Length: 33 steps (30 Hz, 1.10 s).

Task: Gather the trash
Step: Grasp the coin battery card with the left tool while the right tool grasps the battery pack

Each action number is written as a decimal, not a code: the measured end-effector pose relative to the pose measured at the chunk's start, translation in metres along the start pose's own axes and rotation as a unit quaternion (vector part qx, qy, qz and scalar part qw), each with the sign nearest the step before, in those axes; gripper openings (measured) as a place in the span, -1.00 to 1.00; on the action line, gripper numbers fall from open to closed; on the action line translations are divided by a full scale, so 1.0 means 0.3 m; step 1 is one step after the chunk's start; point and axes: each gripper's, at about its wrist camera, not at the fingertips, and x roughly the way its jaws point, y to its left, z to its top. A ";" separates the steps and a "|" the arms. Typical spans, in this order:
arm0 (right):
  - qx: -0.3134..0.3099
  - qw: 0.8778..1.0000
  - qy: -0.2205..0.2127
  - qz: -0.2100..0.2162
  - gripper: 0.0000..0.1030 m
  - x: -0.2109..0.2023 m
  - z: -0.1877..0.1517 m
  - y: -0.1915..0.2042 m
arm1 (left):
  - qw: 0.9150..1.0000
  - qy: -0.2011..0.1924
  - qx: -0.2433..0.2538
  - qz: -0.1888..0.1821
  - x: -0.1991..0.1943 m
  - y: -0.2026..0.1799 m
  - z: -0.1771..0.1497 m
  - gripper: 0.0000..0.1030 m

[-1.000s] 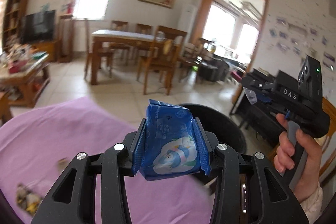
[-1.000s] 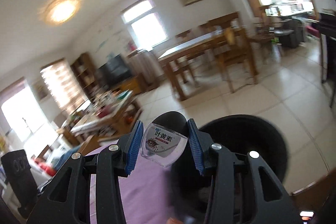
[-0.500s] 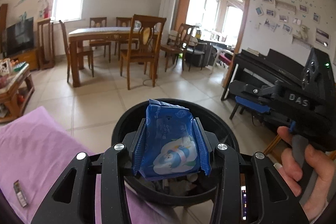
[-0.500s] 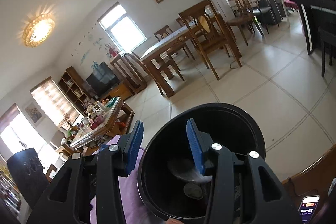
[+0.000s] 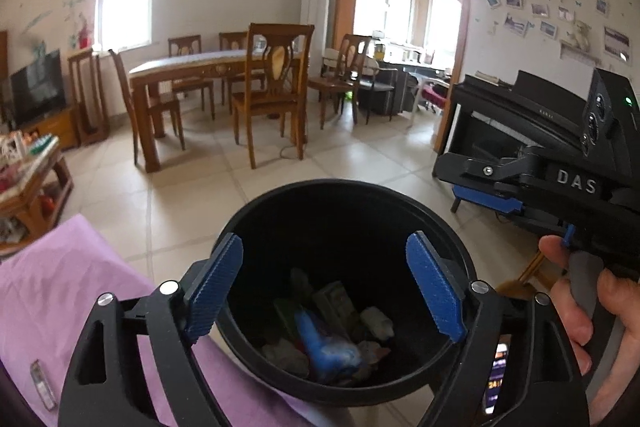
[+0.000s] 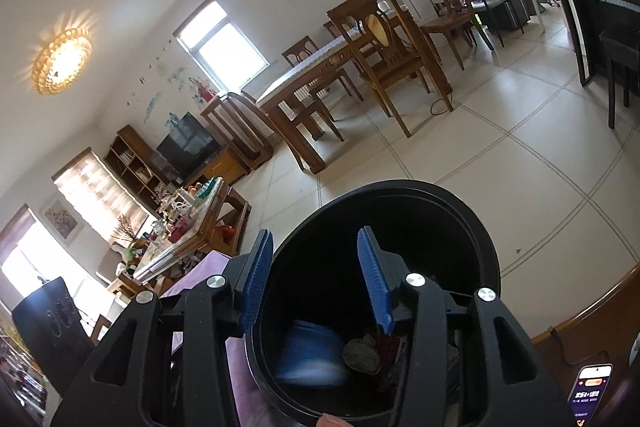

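A black round bin (image 5: 440,227) stands beside the purple-covered surface (image 5: 60,287), with several pieces of trash at its bottom. My left gripper (image 5: 326,287) hovers over the bin's mouth, its jaws opening wide with nothing between them. A blue snack packet (image 5: 324,343) lies inside the bin, and shows as a blue blur (image 6: 308,355) in the right wrist view. My right gripper (image 6: 315,283) also hangs over the bin (image 6: 460,203), its jaws opening a little and empty. From the left wrist view that right gripper (image 5: 460,183) is held in a hand (image 5: 580,299) at the right.
A small wrapper (image 5: 42,383) lies on the purple cloth at the lower left. A phone (image 6: 588,395) rests near the bin. A black piano (image 5: 500,115) stands to the right, a dining table with chairs (image 5: 208,75) across the tiled floor, a cluttered low table (image 6: 180,227) at the left.
Both grippers moved over the bin. The right let go of its small clear packet first, then the left opened and the blue packet fell into the bin.
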 end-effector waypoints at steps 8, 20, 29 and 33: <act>-0.005 1.000 0.005 0.004 0.56 0.005 -0.012 0.020 | 1.000 -0.009 -0.010 0.007 -0.125 0.069 -0.041 0.72; -0.182 0.969 0.155 0.063 0.79 0.224 -0.300 0.445 | 0.983 0.059 -0.071 0.159 -0.553 0.551 -0.357 0.88; -0.351 0.897 0.249 0.099 0.79 0.392 -0.628 0.867 | 0.938 0.177 -0.163 0.249 -0.708 0.960 -0.598 0.89; -0.395 0.874 0.274 0.075 0.77 0.487 -0.731 0.953 | 0.935 0.185 -0.207 0.221 -0.708 1.055 -0.629 0.89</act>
